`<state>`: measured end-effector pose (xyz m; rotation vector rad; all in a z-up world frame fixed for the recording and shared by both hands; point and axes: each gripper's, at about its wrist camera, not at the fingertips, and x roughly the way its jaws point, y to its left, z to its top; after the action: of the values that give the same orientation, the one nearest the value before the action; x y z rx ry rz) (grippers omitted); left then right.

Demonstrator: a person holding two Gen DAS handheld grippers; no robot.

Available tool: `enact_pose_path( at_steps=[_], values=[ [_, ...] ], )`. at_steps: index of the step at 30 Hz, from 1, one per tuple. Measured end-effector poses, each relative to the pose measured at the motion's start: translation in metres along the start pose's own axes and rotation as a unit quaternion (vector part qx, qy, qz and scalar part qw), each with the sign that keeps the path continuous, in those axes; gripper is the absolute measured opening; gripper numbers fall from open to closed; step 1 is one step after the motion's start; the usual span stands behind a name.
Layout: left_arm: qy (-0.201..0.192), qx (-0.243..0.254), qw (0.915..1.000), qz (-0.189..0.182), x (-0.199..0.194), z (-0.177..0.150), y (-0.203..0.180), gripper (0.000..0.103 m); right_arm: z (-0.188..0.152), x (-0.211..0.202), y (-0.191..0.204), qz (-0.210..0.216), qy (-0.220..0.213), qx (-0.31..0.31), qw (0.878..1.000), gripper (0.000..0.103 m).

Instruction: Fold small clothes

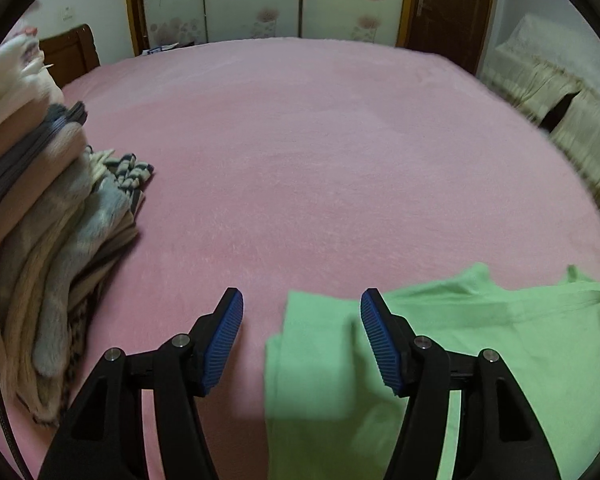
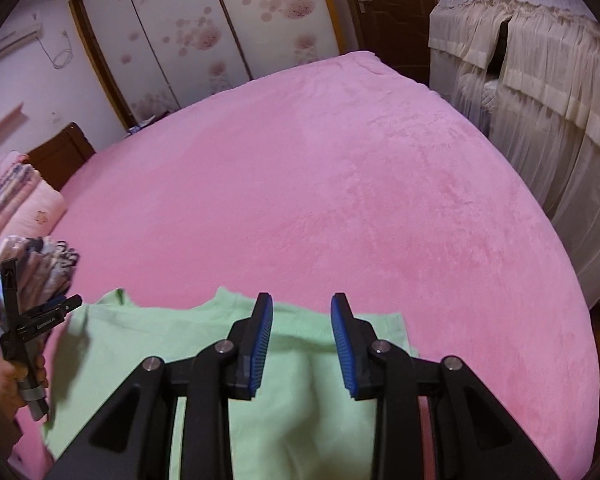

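A light green garment (image 1: 480, 340) lies flat on the pink bed cover (image 1: 320, 160), with one folded strip running along its left side. My left gripper (image 1: 302, 294) hovers open over that left strip, nothing between its blue pads (image 1: 224, 340). In the right wrist view the same green garment (image 2: 140, 340) spreads across the near edge of the bed. My right gripper (image 2: 301, 297) hangs above its right part, jaws apart and empty. The left gripper (image 2: 42, 282) shows at the far left of that view, held by a hand (image 2: 16, 380).
A stack of folded clothes (image 1: 48, 240) sits on the bed's left side, beside a pink quilt (image 2: 16, 204) and a dark headboard (image 2: 60, 152). Floral wardrobe doors (image 2: 220, 32) stand behind the bed. Cream-curtained furniture (image 2: 540, 100) stands along its right.
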<state>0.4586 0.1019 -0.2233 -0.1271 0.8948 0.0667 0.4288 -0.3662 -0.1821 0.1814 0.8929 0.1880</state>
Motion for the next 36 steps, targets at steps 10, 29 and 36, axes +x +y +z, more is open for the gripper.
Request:
enact_pose_path(
  at_steps=[10, 29, 36],
  values=[
    [0.049, 0.058, 0.9971, 0.0, 0.021, -0.031, -0.053, 0.061, -0.027, 0.044, 0.035, -0.012, 0.068, -0.07, 0.995, 0.01],
    [0.022, -0.005, 0.9997, 0.011, -0.041, -0.039, -0.014, 0.065, -0.035, -0.031, 0.015, -0.044, 0.015, -0.016, 0.999, 0.0],
    [0.017, 0.011, 0.9998, -0.005, -0.136, -0.103, -0.014, 0.065, -0.098, -0.095, 0.073, 0.01, 0.01, -0.048, 0.999, 0.002]
  ],
)
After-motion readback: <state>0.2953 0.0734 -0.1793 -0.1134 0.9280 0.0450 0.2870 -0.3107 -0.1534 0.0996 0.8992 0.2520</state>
